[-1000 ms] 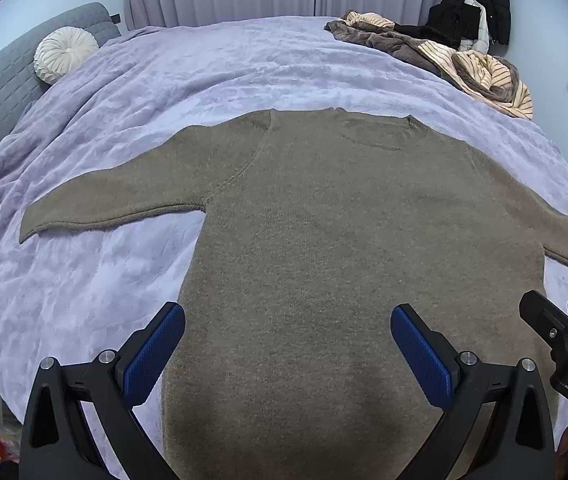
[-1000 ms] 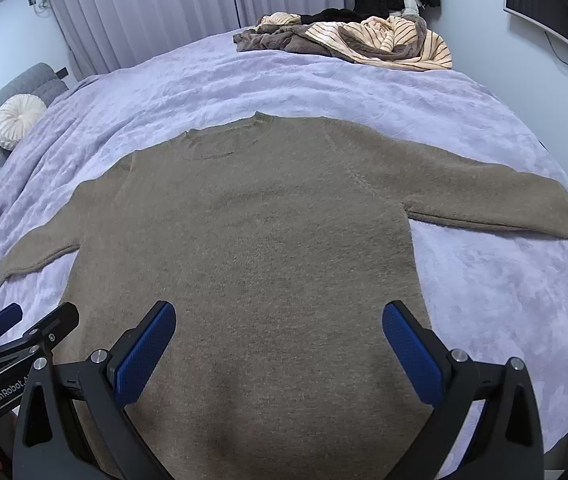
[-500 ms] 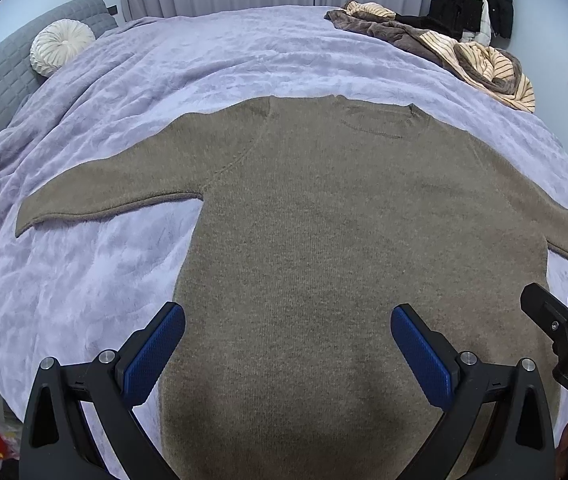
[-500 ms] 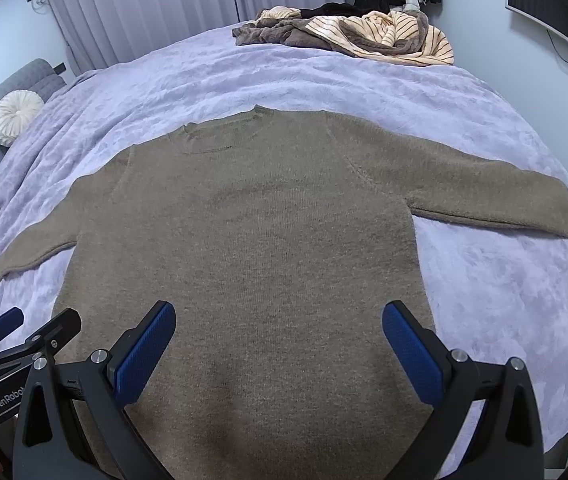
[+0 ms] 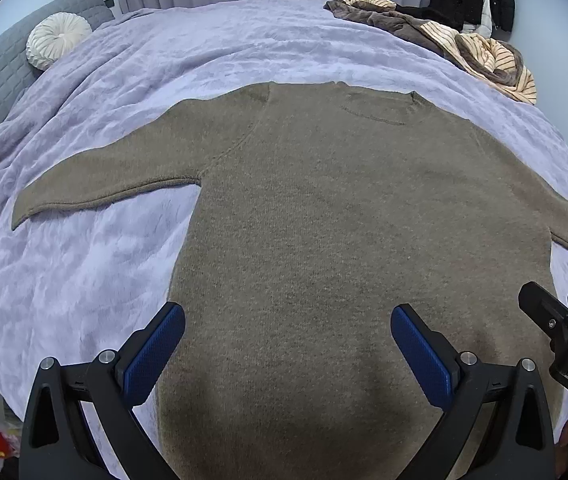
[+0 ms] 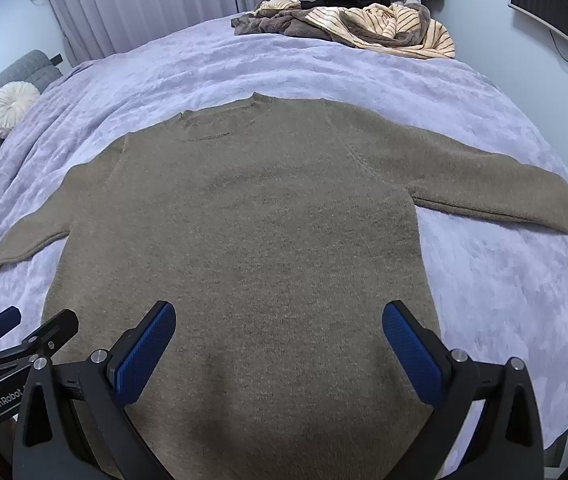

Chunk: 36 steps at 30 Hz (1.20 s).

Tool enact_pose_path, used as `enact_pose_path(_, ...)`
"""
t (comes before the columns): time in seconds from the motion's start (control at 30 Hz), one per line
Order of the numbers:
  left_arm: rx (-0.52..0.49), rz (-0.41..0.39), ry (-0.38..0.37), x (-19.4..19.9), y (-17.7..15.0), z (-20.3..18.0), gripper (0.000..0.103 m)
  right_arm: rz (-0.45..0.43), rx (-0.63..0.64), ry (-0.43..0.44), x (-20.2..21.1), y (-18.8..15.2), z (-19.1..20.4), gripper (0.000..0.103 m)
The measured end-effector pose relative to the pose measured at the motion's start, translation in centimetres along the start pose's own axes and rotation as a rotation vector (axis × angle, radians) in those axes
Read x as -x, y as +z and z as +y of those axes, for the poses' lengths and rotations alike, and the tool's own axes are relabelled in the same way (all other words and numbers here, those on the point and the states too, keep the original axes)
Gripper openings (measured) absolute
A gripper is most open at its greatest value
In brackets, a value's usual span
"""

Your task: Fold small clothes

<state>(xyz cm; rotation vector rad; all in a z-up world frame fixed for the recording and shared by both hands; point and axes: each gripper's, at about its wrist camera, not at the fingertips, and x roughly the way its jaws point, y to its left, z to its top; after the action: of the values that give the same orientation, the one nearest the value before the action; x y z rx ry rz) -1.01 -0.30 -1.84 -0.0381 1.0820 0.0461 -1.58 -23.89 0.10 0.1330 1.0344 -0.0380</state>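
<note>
we see the brown sweater (image 5: 356, 240) spread flat on the lilac blanket (image 5: 84, 280), sleeves at 9 and 3 o'clock. left gripper (image 5: 288, 344) and right gripper (image 6: 280, 340) released above the hem, bare blanket at both flanks.

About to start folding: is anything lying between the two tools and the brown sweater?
Nothing visible. The brown knit sweater lies flat on the lilac blanket, directly beneath the open left tool and open right tool. The striped clothes pile sits far off.

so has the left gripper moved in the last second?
Yes. The left gripper has tipped downward: the round pillow and sweater sit higher in its view.
</note>
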Motion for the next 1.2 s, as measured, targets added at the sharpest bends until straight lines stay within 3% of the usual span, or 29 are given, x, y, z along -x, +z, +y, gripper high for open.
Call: enact_pose_path(1.2,-0.003,0.021,0.003,-0.69,-0.15,-0.07,0.103,0.031,0.020,-0.022,-0.73,-0.15,0.17,0.103)
